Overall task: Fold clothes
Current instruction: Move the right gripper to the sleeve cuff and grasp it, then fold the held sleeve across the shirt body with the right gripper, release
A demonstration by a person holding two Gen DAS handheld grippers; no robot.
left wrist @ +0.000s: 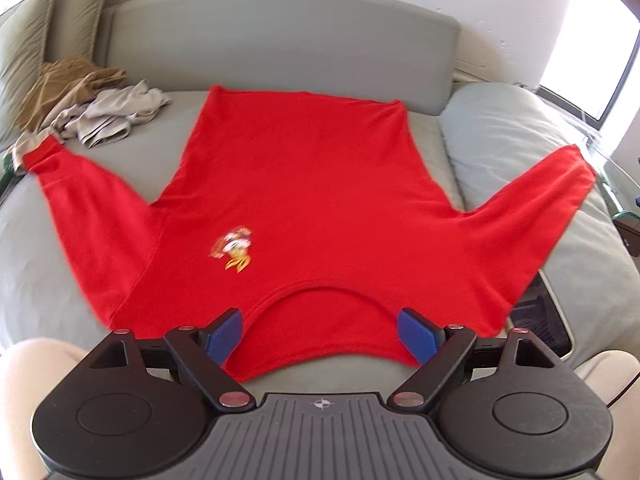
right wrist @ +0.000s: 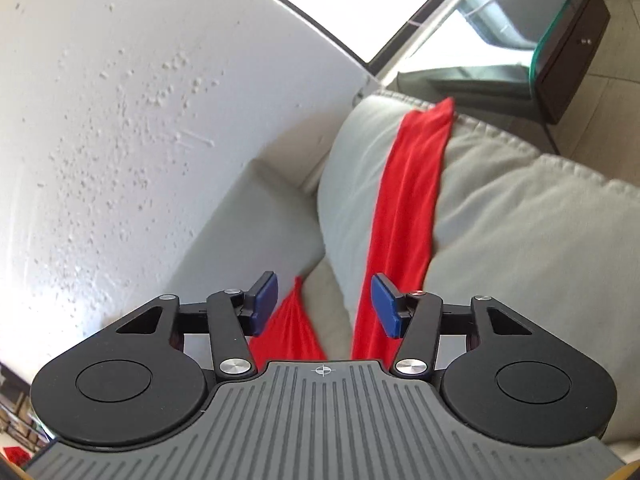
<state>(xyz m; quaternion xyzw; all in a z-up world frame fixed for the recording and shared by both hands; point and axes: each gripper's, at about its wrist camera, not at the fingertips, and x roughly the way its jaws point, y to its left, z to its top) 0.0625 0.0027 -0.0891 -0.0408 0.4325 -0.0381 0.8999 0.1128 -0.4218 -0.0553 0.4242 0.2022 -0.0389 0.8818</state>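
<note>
- Red long-sleeved shirt (left wrist: 304,184) spread flat, front side up, on a grey sofa seat (left wrist: 168,152).
- Collar opening at the near edge, hem at the far edge against the sofa backrest (left wrist: 280,40); body's long axis running from near to far in the left wrist view.
- Sleeves splayed outward and away, forming a wide V: one cuff reaching a heap of beige and tan clothes (left wrist: 92,108) on the left, the other lying up over a grey cushion (left wrist: 508,136) on the right.
- Small printed cartoon figure (left wrist: 234,249) on the chest, left of centre.
- Left gripper (left wrist: 322,334) hovering just above the collar, blue pads (left wrist: 224,336) spread wide on either side of the neckline, pinching nothing.
- Right gripper (right wrist: 324,306) tilted steeply, aimed along the sleeve draped over the cushion (right wrist: 520,220), white wall (right wrist: 120,120) to its left.
- Right sleeve (right wrist: 408,208) seen as a long red strip running from near the pads up to the cushion's far end.
- Right jaws partly apart, no cloth clamped between the pads (right wrist: 384,306); red fabric visible below and behind them only.
- Glass-topped side table (right wrist: 560,32) beyond the cushion, by a bright window.
</note>
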